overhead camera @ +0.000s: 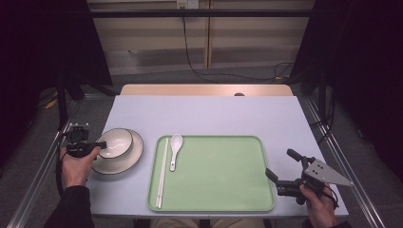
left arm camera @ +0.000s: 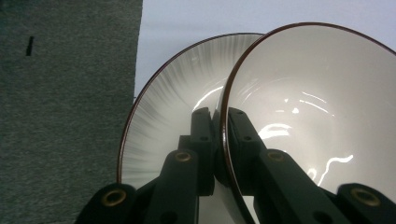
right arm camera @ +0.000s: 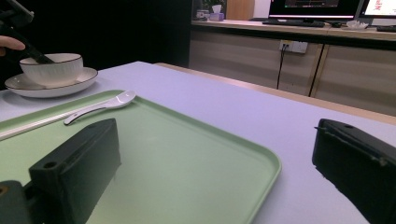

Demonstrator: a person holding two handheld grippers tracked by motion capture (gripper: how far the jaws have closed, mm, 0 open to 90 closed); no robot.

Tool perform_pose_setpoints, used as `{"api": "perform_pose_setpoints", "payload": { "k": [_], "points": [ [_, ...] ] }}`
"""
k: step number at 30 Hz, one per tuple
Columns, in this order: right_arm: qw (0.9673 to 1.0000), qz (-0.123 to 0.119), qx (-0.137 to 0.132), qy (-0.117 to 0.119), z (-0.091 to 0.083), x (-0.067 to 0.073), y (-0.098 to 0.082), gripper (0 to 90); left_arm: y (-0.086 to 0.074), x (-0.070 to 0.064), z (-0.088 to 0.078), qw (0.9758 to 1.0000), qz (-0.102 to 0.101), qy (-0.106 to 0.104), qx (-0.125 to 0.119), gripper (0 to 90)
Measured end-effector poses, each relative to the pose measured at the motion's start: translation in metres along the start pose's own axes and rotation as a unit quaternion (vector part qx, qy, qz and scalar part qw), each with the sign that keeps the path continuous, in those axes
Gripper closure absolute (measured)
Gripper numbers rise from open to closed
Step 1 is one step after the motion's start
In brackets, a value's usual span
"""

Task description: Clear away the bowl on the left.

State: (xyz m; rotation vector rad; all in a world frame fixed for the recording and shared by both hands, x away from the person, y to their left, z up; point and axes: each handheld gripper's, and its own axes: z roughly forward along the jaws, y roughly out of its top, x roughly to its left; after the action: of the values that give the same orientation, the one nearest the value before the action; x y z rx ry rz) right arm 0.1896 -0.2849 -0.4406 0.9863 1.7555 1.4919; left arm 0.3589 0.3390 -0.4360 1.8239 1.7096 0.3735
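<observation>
Bowl [overhead camera: 114,142] sits on its plate [overhead camera: 131,157], left of our green tray [overhead camera: 223,175] holding spoon [overhead camera: 175,149] and chopsticks [overhead camera: 163,172]; left gripper [overhead camera: 96,145] clamps the bowl's rim; right gripper [overhead camera: 279,167] gapes empty; lilac table [overhead camera: 204,114].

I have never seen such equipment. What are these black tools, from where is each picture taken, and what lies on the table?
A person holds a hand-operated gripper in each hand; each carries a camera. The high view looks down on the table. There, a green tray holds chopsticks and a white spoon; a bowl sits on a plate beside it. The left gripper view looks along the left gripper, whose jaws pinch the bowl's rim. The right gripper view shows the right gripper open, holding nothing, at the tray's edge.
</observation>
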Motion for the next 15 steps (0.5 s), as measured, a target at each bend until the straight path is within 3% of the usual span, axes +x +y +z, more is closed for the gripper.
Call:
{"api": "perform_pose_setpoints", "payload": {
  "k": [6, 15],
  "points": [
    [1.0000, 0.000, 0.001, -0.001, 0.0003, 0.0000, -0.0001, 0.5, -0.0005, -0.0017, -0.0008, 1.0000, -0.002, 0.005, 0.003, 82.9],
    [1.0000, 0.001, 0.000, -0.001, 0.0003, -0.0002, 0.0000, 0.5, -0.0059, -0.0043, -0.0048, 0.9997, -0.016, 0.011, -0.014, 82.9]
  ]
}}
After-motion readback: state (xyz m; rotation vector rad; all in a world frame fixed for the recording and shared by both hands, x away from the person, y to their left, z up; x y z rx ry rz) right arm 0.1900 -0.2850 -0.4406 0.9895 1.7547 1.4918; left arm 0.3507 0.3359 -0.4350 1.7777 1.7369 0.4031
